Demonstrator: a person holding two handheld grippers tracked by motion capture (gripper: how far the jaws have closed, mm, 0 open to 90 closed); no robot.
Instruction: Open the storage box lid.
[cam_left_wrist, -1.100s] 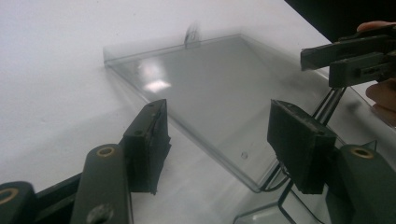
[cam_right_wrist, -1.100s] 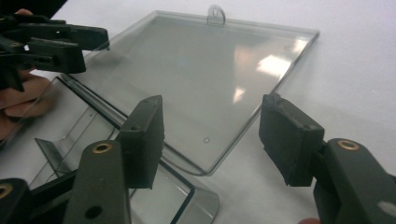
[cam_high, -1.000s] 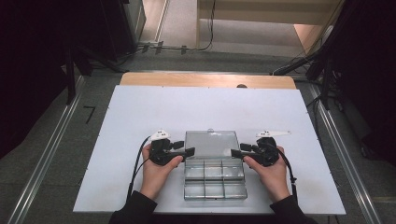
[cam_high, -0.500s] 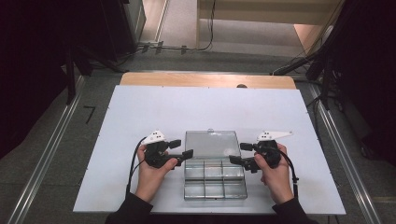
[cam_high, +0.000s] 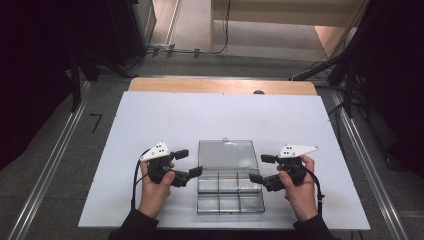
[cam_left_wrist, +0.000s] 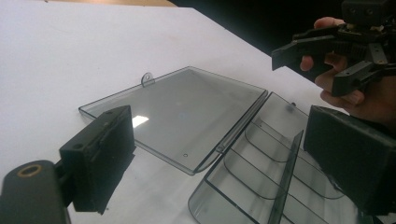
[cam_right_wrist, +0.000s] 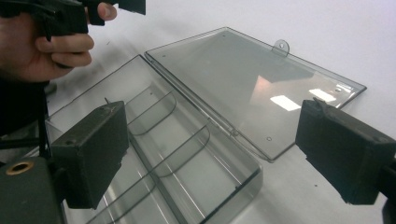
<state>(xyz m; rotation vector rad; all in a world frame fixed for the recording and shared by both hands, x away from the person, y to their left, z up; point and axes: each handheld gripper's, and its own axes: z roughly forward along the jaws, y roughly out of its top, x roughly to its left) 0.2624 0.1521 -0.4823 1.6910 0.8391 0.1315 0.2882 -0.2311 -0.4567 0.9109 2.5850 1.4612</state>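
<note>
Box: lay on the surface, near its front edge.
Lid: lay flat behind the compartments.
Left claw: left of the box.
Right claw: right of the box.

Bright tabletop — dark surroundings, soft focus

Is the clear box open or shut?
Open. The clear box has its lid swung fully back, flat on the table behind it. The compartments look empty.

A mark like the numeral 7 is seen on the grey floor left of the table; no other lettering is legible.
</note>
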